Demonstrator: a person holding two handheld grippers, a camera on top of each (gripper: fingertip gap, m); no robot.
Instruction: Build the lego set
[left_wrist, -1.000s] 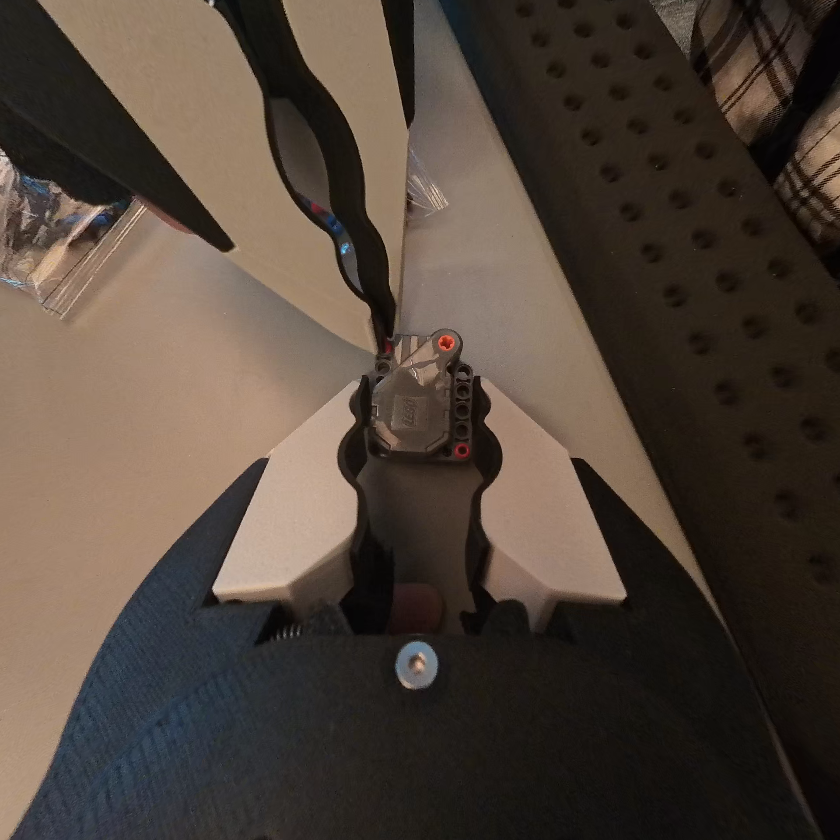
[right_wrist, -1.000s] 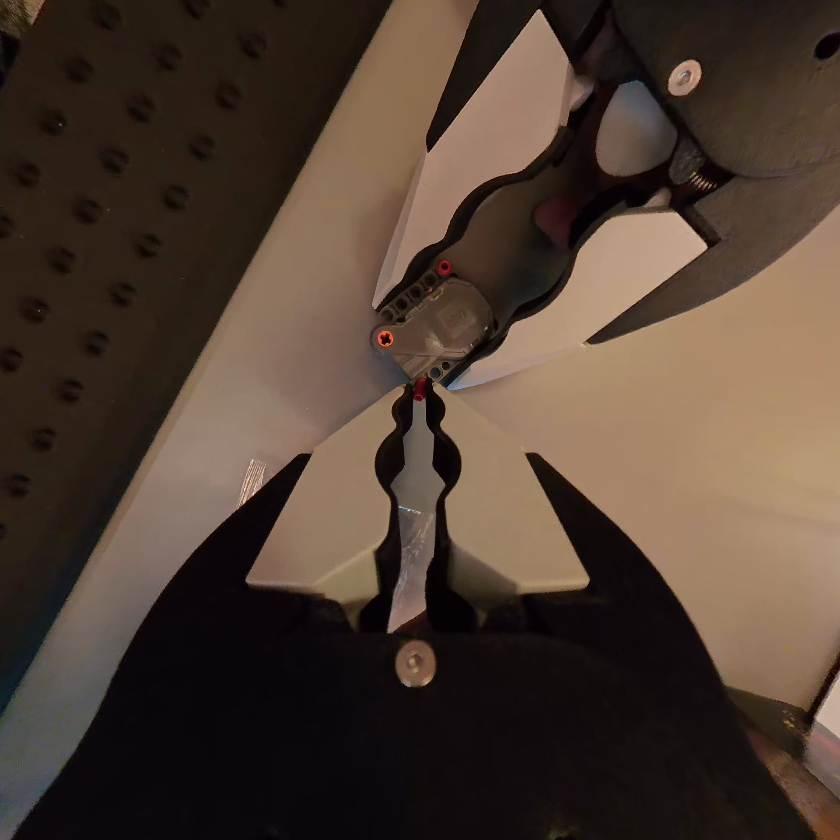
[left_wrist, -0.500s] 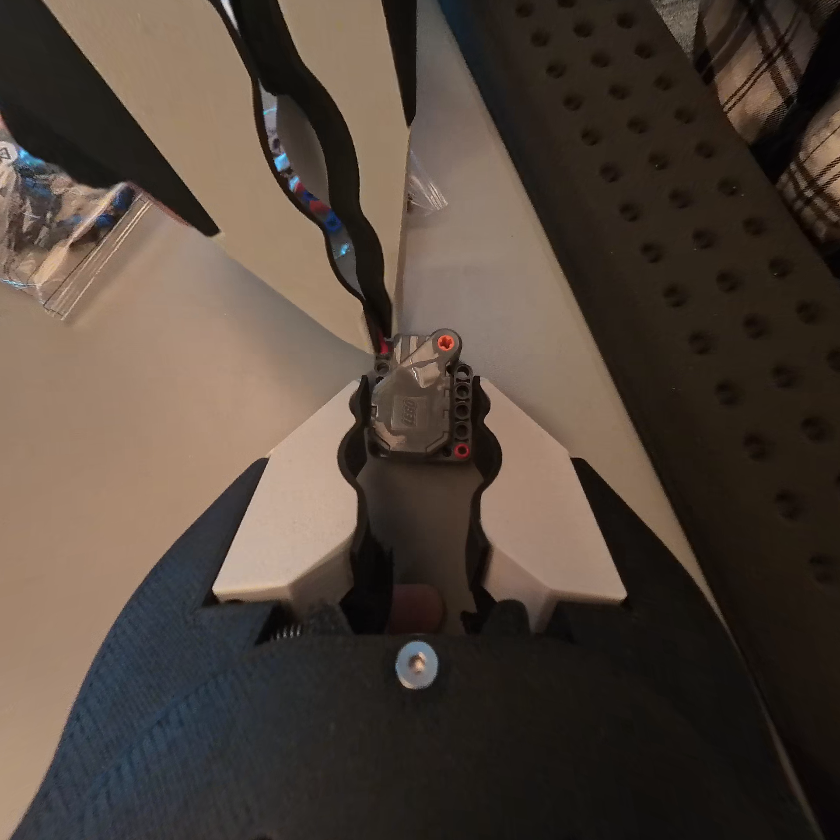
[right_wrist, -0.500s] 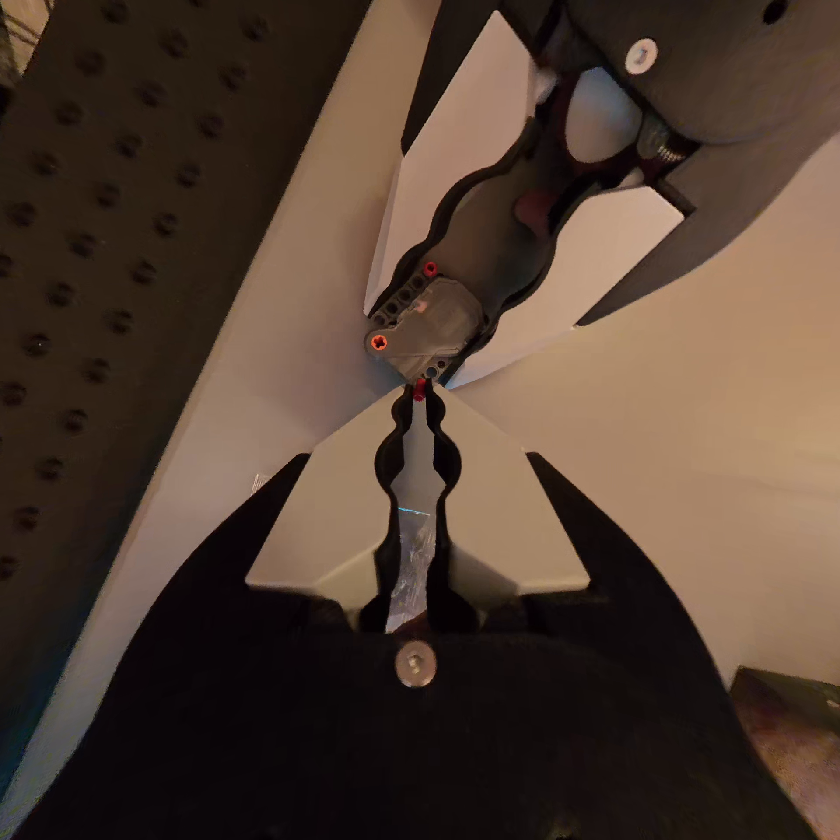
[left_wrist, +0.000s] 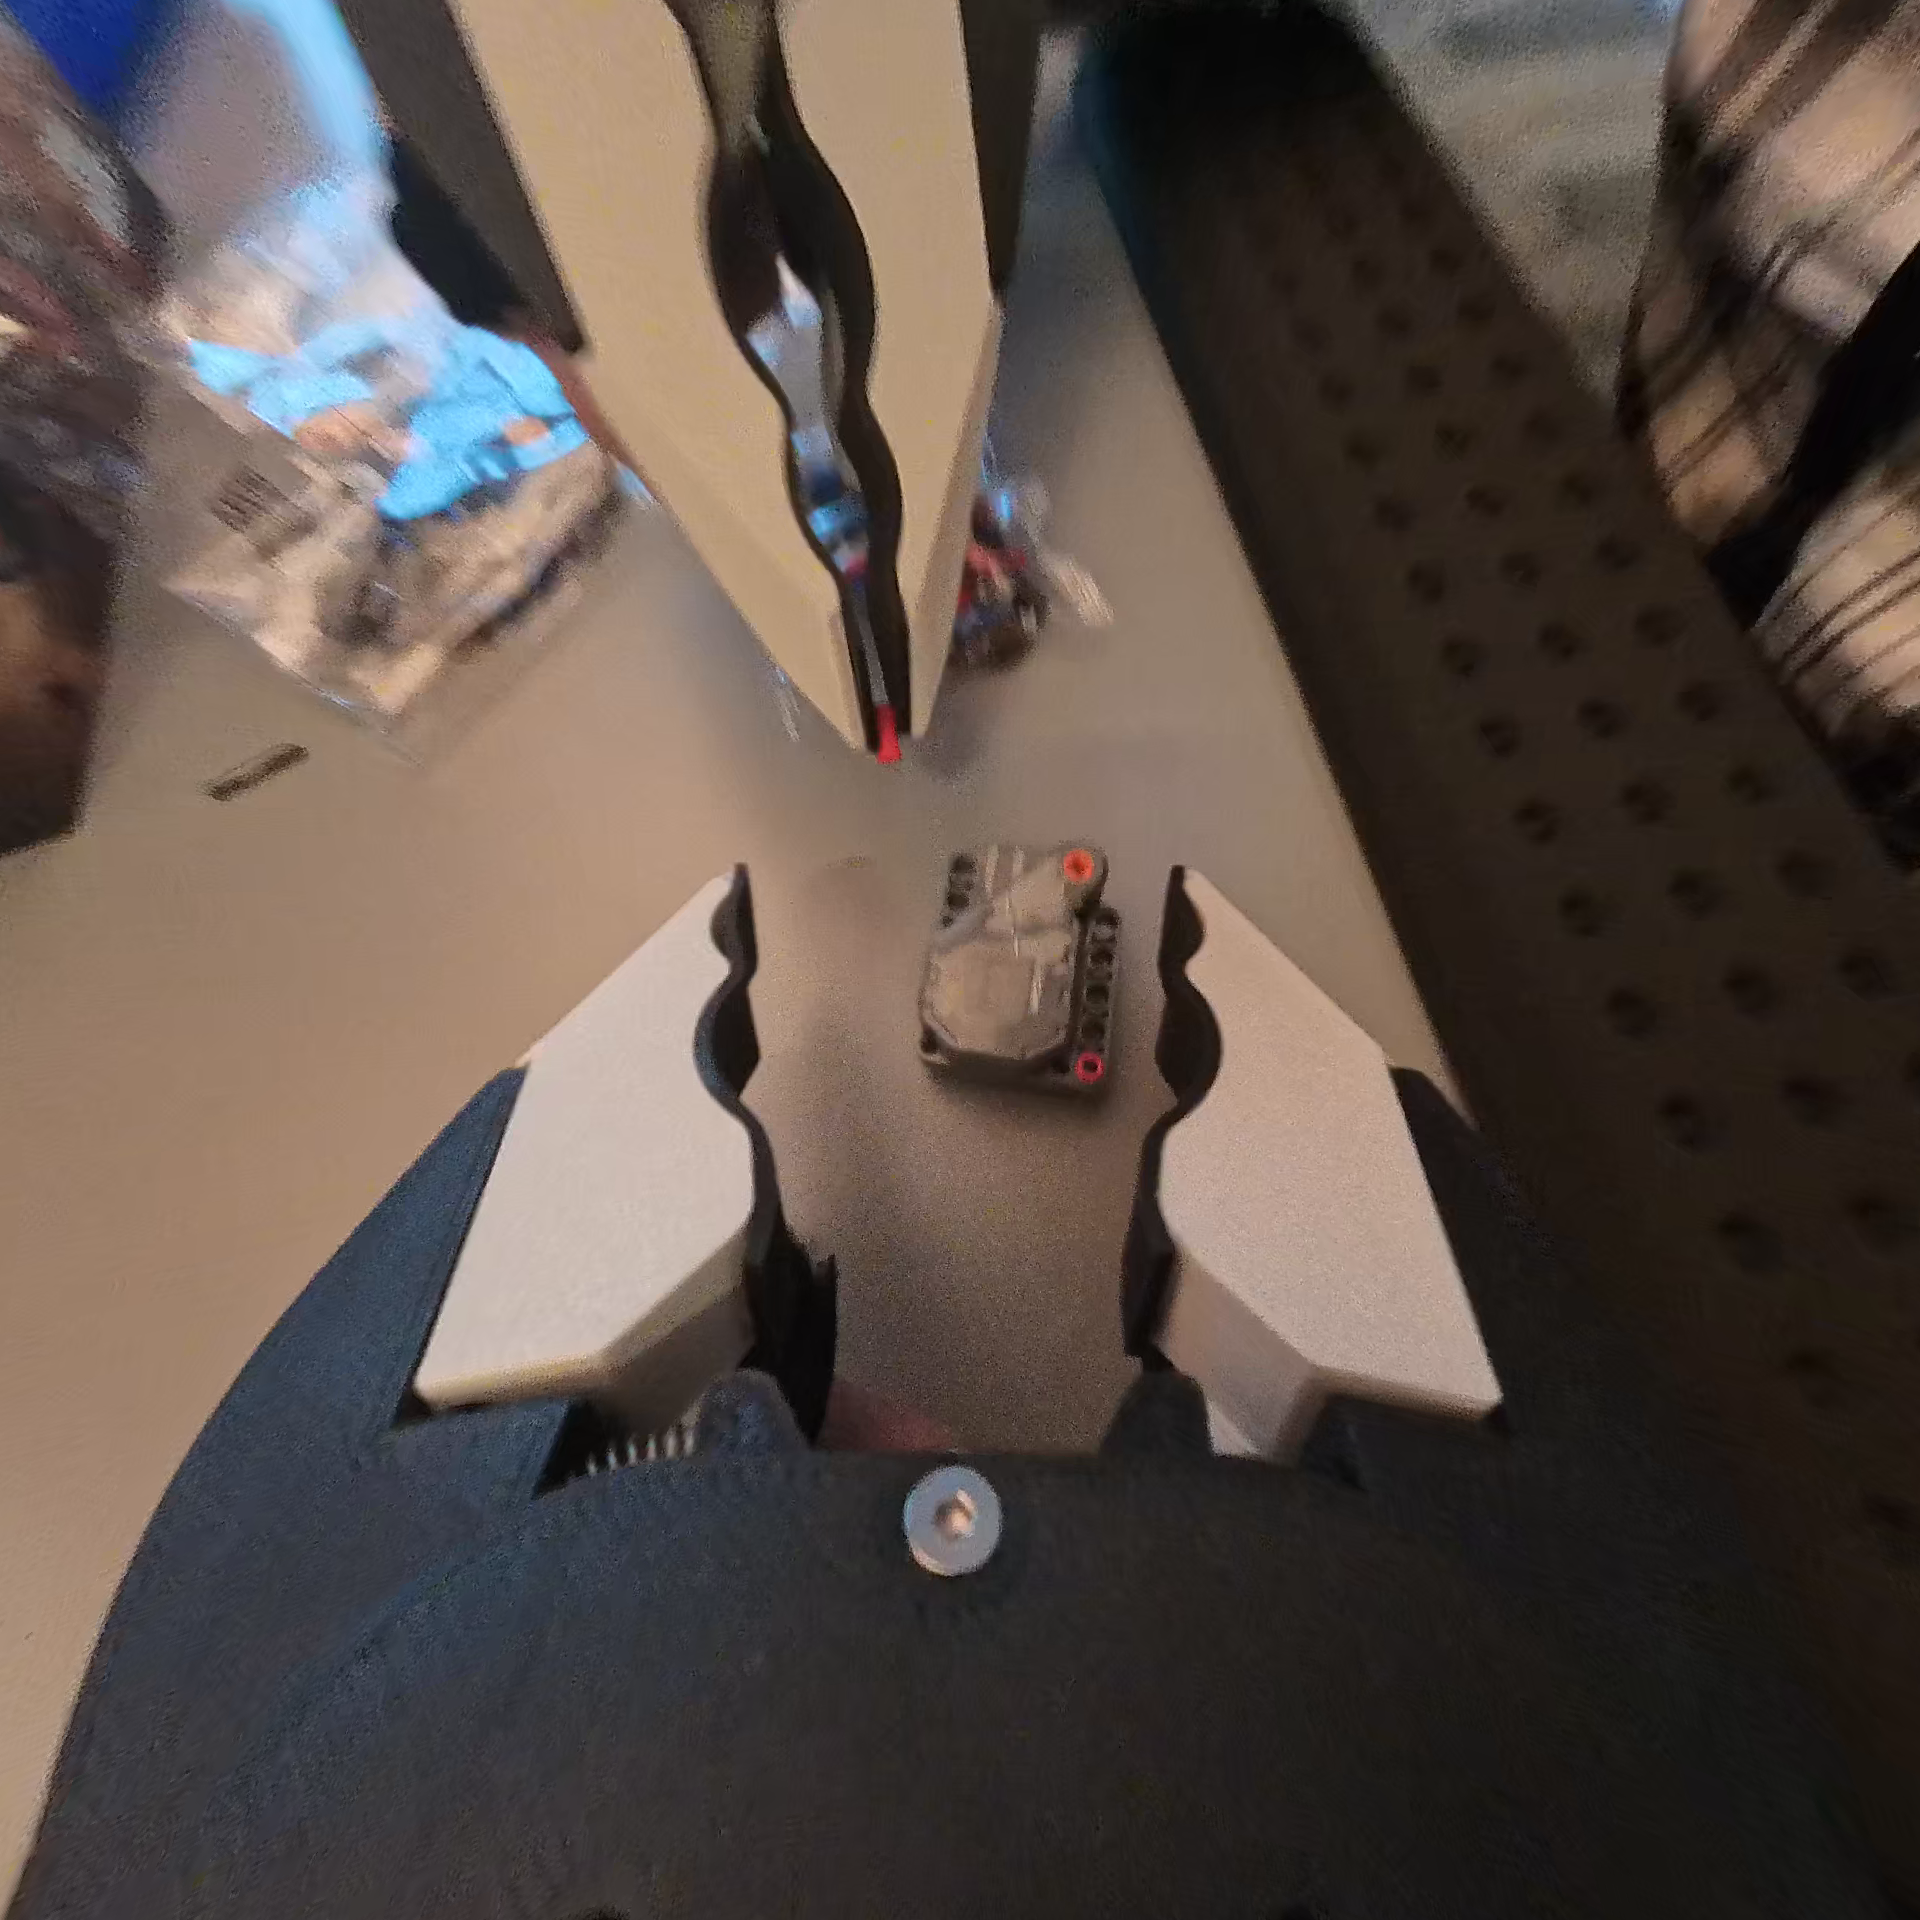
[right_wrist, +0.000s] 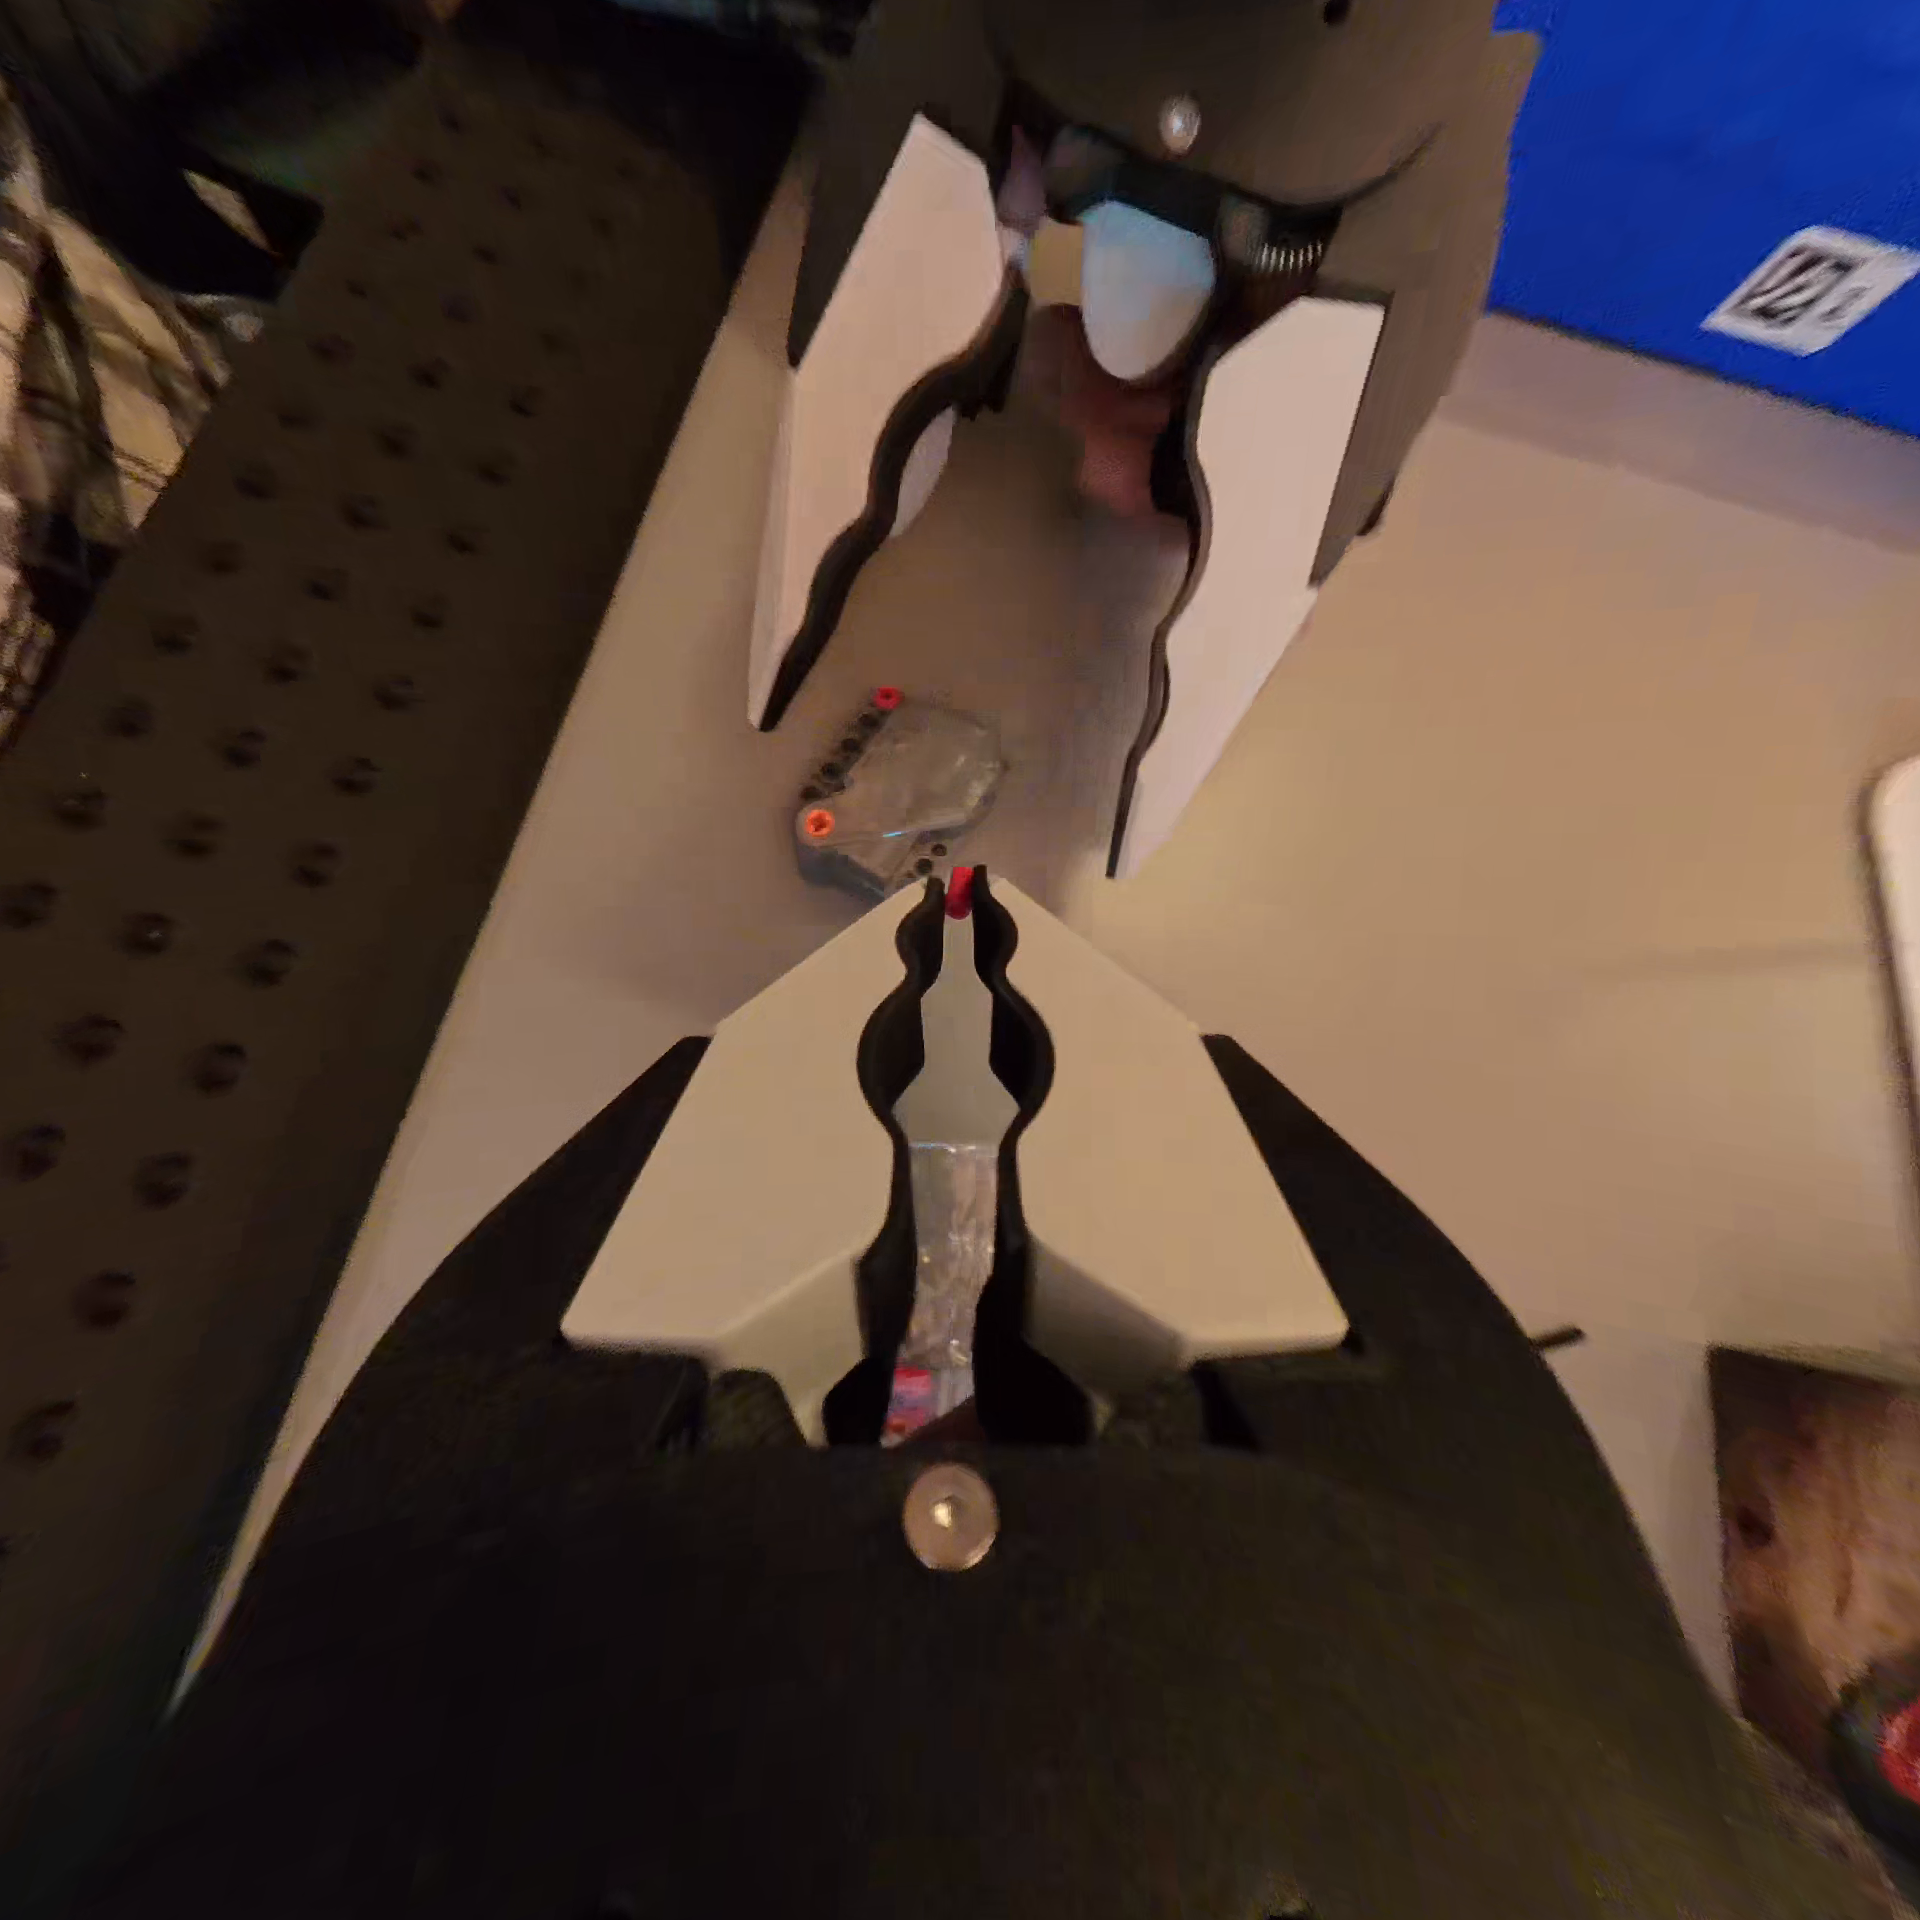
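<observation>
The grey lego assembly (left_wrist: 1023, 971) lies flat on the pale table (left_wrist: 312, 1039) near the edge that runs along the black perforated board (left_wrist: 1558, 623), loose between the spread fingers of the left gripper (left_wrist: 954, 904), touching neither. Just beyond it, the right gripper (right_wrist: 958, 902) is clamped on a small red pin (right_wrist: 959, 894) at its fingertips, and clear bags of parts (left_wrist: 395, 488) lie farther along the table.

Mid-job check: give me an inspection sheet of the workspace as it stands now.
Surface: pale table, dark perforated board alongside.
Job's things: grey motor block lying on the table, unheld; red pin in the right tongs.
Clutter: clear parts bags, blurred.
Grippers: left tongs open around the block, not touching; right tongs shut on the pin.
Cables: nothing seen.
Surroundings: plaid fabric, blue panel.
</observation>
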